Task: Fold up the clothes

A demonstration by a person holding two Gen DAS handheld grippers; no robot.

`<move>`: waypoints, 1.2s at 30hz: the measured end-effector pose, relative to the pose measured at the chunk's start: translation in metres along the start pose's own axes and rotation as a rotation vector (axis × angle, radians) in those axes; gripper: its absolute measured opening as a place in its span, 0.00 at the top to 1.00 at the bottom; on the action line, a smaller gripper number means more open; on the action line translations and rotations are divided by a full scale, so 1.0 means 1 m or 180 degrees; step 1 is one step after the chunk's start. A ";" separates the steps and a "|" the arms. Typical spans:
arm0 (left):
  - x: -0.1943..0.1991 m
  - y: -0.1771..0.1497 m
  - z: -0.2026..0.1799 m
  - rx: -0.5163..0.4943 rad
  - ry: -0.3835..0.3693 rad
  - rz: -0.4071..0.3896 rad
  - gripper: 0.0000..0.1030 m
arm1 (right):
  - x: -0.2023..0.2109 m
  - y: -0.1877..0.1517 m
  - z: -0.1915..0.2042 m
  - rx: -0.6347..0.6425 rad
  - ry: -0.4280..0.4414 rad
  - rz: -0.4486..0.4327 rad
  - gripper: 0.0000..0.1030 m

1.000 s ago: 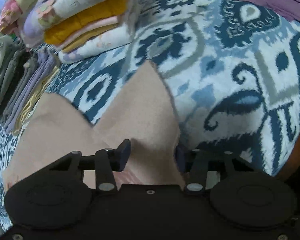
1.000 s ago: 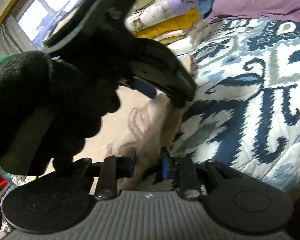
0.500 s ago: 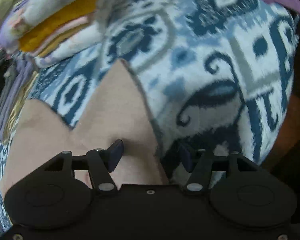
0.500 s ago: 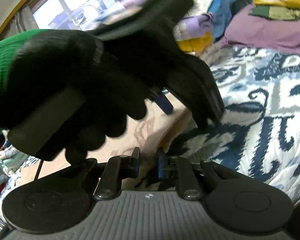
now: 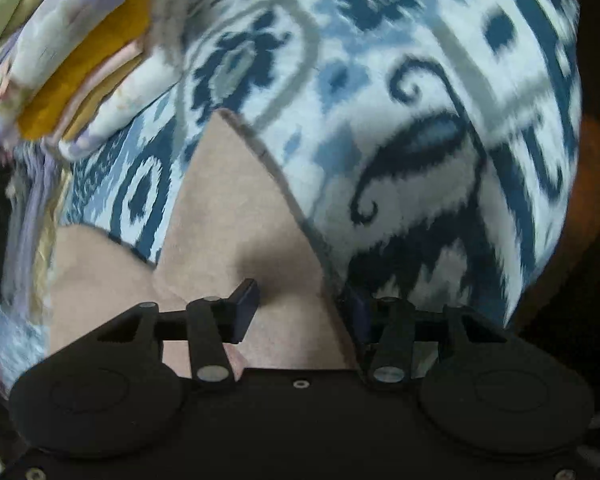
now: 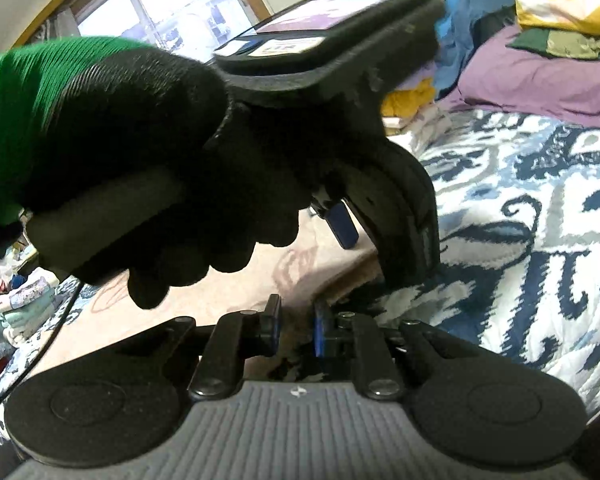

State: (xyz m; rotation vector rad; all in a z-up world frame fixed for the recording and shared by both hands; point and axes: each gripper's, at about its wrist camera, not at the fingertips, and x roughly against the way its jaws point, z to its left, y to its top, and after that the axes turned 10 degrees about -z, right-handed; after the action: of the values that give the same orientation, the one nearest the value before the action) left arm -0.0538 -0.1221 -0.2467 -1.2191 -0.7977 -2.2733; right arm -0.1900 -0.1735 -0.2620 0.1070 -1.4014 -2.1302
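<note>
A beige garment [image 5: 236, 216] with a faint print [image 6: 296, 268] lies spread on the blue-and-white patterned bedspread [image 5: 420, 92]. My left gripper [image 5: 300, 306] points down at the garment's right edge. Its jaws are closing with the cloth between them: the left fingertip dents the cloth, the right one sits just past the edge. In the right wrist view a black-gloved hand [image 6: 140, 168] in a green sleeve holds that gripper, with one blue fingertip [image 6: 342, 226] showing above the cloth. My right gripper [image 6: 296, 326] is low at the near edge, nearly shut, pinching a fold of the garment.
A pile of folded clothes [image 5: 80, 68] lies on the bed beyond the garment. A purple pillow [image 6: 540, 80] and more heaped cloth lie at the far side. The bed drops off at the right, with brown wood [image 5: 596, 184] below. A window [image 6: 172, 4] is behind.
The left gripper rolled and shifted, so the folded pile slid toward the upper left of its view. The right jaws narrowed onto the cloth. The gloved hand levelled out in the right view.
</note>
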 end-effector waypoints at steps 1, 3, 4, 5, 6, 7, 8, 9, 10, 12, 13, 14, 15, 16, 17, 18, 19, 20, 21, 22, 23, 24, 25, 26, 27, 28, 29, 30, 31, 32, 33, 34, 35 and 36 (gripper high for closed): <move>0.002 -0.001 -0.005 -0.0116 0.0019 0.0027 0.54 | 0.000 0.000 0.001 0.0022 -0.0002 -0.0007 0.84; 0.003 -0.005 -0.013 -0.0347 0.0064 0.0086 0.54 | 0.001 0.000 0.002 0.0054 0.0002 -0.0023 0.84; 0.002 -0.006 -0.015 -0.0435 0.0090 0.0124 0.54 | 0.002 0.000 0.003 0.0069 0.0004 -0.0032 0.84; 0.001 -0.007 -0.017 -0.0501 0.0120 0.0139 0.53 | 0.002 0.000 0.004 0.0080 0.0006 -0.0037 0.84; 0.000 -0.007 -0.016 -0.0501 0.0143 0.0133 0.53 | 0.002 0.000 0.004 0.0092 0.0008 -0.0042 0.84; -0.001 -0.007 -0.015 -0.0474 0.0163 0.0121 0.54 | 0.002 0.001 0.005 0.0104 0.0011 -0.0049 0.84; -0.003 -0.006 -0.013 -0.0451 0.0195 0.0113 0.57 | 0.002 0.001 0.006 0.0121 0.0017 -0.0055 0.84; -0.005 -0.005 -0.012 -0.0432 0.0235 0.0106 0.60 | 0.002 0.000 0.007 0.0139 0.0026 -0.0062 0.84; -0.007 -0.003 -0.011 -0.0412 0.0288 0.0097 0.63 | 0.002 0.000 0.009 0.0166 0.0037 -0.0068 0.83; -0.011 0.000 -0.007 -0.0347 0.0397 0.0071 0.67 | 0.002 0.000 0.012 0.0234 0.0059 -0.0085 0.83; -0.014 0.001 -0.005 -0.0311 0.0450 0.0058 0.69 | 0.002 0.000 0.014 0.0268 0.0070 -0.0101 0.83; -0.016 0.002 -0.002 -0.0257 0.0488 0.0037 0.72 | 0.002 0.000 0.015 0.0299 0.0083 -0.0118 0.83; -0.018 0.004 0.002 -0.0193 0.0519 0.0013 0.80 | 0.003 0.000 0.017 0.0330 0.0089 -0.0131 0.83; -0.019 0.004 0.006 -0.0134 0.0566 -0.0024 0.86 | 0.003 0.000 0.018 0.0361 0.0091 -0.0142 0.83; -0.019 0.004 0.010 -0.0079 0.0621 -0.0066 0.93 | 0.003 0.000 0.020 0.0392 0.0093 -0.0153 0.83; -0.017 0.003 0.017 0.0033 0.0627 -0.0140 0.94 | 0.003 0.000 0.020 0.0410 0.0090 -0.0158 0.83; -0.012 0.001 0.027 0.0226 0.0560 -0.0233 0.94 | 0.003 0.000 0.020 0.0409 0.0087 -0.0163 0.83; -0.006 -0.001 0.038 0.0446 0.0468 -0.0326 0.94 | 0.004 0.000 0.020 0.0404 0.0085 -0.0169 0.84; -0.001 -0.004 0.049 0.0665 0.0375 -0.0419 0.94 | 0.004 0.000 0.020 0.0398 0.0083 -0.0175 0.84; 0.007 -0.007 0.057 0.0867 0.0304 -0.0504 0.95 | 0.005 0.000 0.021 0.0402 0.0089 -0.0184 0.84; 0.014 -0.009 0.064 0.1062 0.0244 -0.0595 0.95 | 0.006 0.000 0.022 0.0410 0.0100 -0.0195 0.84; 0.023 -0.015 0.071 0.1270 0.0186 -0.0700 0.95 | 0.008 0.000 0.022 0.0424 0.0110 -0.0201 0.84; 0.030 -0.022 0.080 0.1498 0.0130 -0.0809 0.95 | 0.008 0.000 0.024 0.0434 0.0135 -0.0197 0.84; 0.037 -0.032 0.087 0.1709 0.0089 -0.0910 0.95 | 0.009 0.000 0.026 0.0450 0.0149 -0.0193 0.83; 0.044 -0.044 0.093 0.1907 0.0058 -0.1008 0.95 | 0.009 0.000 0.028 0.0470 0.0155 -0.0193 0.83; 0.051 -0.057 0.099 0.2105 0.0026 -0.1106 0.95 | 0.010 -0.001 0.030 0.0489 0.0160 -0.0192 0.83; 0.059 -0.069 0.106 0.2303 -0.0006 -0.1204 0.95 | 0.010 -0.001 0.032 0.0509 0.0166 -0.0191 0.83; 0.064 -0.083 0.113 0.2473 -0.0048 -0.1315 0.95 | 0.011 -0.002 0.034 0.0544 0.0166 -0.0187 0.83; 0.068 -0.098 0.118 0.2640 -0.0076 -0.1408 0.95 | 0.011 -0.003 0.038 0.0593 0.0175 -0.0186 0.83; 0.072 -0.111 0.124 0.2776 -0.0076 -0.1487 0.95 | 0.012 -0.004 0.042 0.0646 0.0190 -0.0187 0.83; 0.076 -0.124 0.128 0.2884 -0.0073 -0.1573 0.95 | 0.013 -0.006 0.047 0.0704 0.0203 -0.0188 0.83; 0.080 -0.136 0.132 0.2997 -0.0074 -0.1660 0.95 | 0.013 -0.007 0.052 0.0775 0.0216 -0.0183 0.83; 0.083 -0.149 0.135 0.3091 -0.0060 -0.1728 0.95 | 0.013 -0.009 0.057 0.0851 0.0229 -0.0177 0.83; 0.087 -0.161 0.138 0.3173 -0.0037 -0.1788 0.95 | 0.014 -0.011 0.062 0.0929 0.0250 -0.0165 0.82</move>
State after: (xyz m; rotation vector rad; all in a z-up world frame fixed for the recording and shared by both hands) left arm -0.1150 0.0791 -0.1563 -0.5535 -2.1235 -1.7326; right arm -0.2287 -0.1268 -0.2408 0.3393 -1.6696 -1.9262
